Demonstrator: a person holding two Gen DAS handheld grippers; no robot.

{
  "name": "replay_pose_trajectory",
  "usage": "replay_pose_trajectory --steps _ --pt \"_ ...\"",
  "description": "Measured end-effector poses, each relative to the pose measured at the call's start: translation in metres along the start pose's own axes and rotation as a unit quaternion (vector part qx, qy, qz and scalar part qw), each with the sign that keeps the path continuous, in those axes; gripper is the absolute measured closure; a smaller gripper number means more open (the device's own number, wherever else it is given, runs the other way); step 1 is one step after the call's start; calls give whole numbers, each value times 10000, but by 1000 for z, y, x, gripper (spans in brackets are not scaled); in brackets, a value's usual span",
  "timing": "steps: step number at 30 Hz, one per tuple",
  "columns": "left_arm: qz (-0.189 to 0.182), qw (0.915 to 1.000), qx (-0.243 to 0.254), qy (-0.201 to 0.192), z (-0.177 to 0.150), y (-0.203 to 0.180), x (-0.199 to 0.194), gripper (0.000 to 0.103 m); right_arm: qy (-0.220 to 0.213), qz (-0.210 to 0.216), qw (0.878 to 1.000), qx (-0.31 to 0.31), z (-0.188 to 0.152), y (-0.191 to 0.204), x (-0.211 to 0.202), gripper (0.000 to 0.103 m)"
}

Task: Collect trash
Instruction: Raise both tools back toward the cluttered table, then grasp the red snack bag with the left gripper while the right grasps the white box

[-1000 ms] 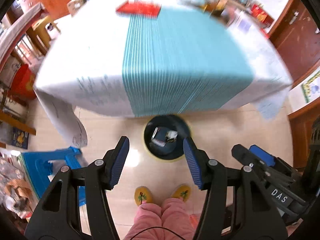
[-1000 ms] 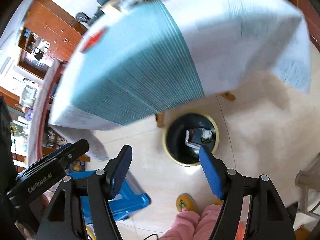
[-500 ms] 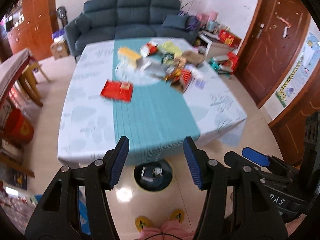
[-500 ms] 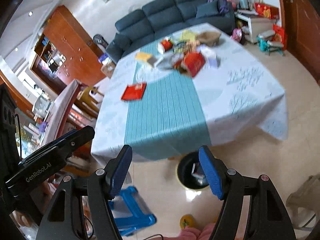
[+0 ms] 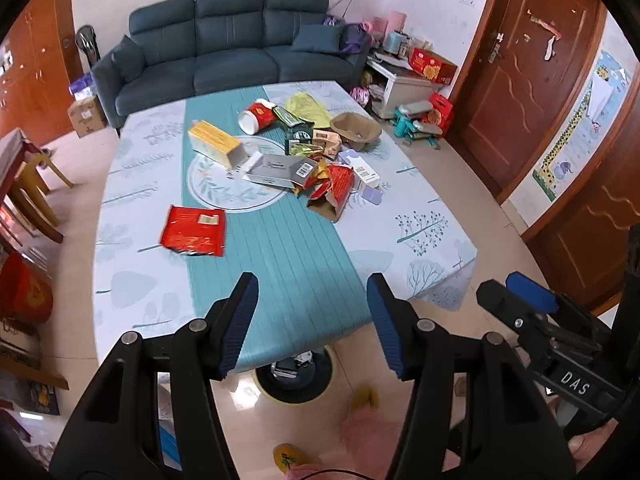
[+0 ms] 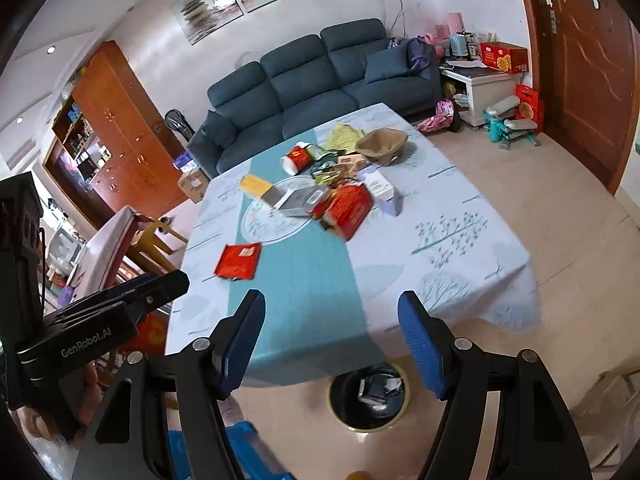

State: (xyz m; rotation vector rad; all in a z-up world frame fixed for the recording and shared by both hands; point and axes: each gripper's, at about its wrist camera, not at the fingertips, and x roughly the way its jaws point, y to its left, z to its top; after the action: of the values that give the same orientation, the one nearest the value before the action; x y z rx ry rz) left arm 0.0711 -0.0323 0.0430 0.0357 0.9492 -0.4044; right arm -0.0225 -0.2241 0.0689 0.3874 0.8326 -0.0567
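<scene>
The left gripper (image 5: 312,320) is hanging over the near edge of the table with its blue-padded jaws standing wide and nothing between them. The right gripper (image 6: 331,342) is hovering alongside it, jaws likewise spread wide and empty. In the left wrist view the right gripper is showing at four o'clock; in the right wrist view the left one is showing at nine o'clock.

The rectangular table draped in a pale leaf-printed cloth with a teal striped runner (image 5: 420,224) is filling the middle of both views. On it, toward twelve o'clock, a heap of trash is lying: a yellow oblong carton (image 5: 214,144), a red-and-white paper cup tipped on its side (image 5: 258,116), a grey flat box with a barcode (image 5: 276,170), a torn red cardboard box (image 5: 336,190), a brown moulded-pulp tray (image 5: 356,130) and a crumpled yellow wrapper (image 5: 306,106). A flat red foil packet (image 5: 194,230) is lying apart from the heap, at ten o'clock from the left gripper.

A round black waste bin with a yellow rim (image 6: 368,396) is standing on the tiled floor at six o'clock, partly under the table edge, with some packaging already lying inside it. A dark blue three-seat sofa (image 5: 224,44) is sitting beyond the table at twelve o'clock.
</scene>
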Motion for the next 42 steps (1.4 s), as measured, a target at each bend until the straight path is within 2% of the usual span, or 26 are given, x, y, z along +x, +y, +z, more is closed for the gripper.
replay_pose_trajectory --steps 5,9,14,21,26,30,35,39,42 --pt "89 9995 -130 286 30 -9 62 50 159 62 9998 -139 42 -32 49 33" --pt "159 9969 -410 651 62 -18 126 50 477 288 9979 -329 82 -63 102 33" --pt "293 9889 -601 1329 95 -32 203 50 919 628 9925 -514 130 -100 162 33" --pt "752 9779 -530 1875 121 -47 282 50 1422 948 9811 -904 172 -132 232 33" --pt "880 9691 -462 2257 128 -50 320 50 1681 1142 9756 -833 178 -141 270 33" --pt "951 9653 -407 2396 132 -52 340 50 1881 1229 9697 -955 180 -143 292 33" --pt "944 9579 -627 2637 129 -54 365 51 2049 1284 9640 -1105 182 -142 311 33" --pt "959 9606 -710 2509 127 -55 366 54 2128 1329 9608 -1180 183 -137 319 33" --pt "982 9620 -845 2403 123 -49 357 60 2217 1365 9570 -1277 180 -129 327 33"
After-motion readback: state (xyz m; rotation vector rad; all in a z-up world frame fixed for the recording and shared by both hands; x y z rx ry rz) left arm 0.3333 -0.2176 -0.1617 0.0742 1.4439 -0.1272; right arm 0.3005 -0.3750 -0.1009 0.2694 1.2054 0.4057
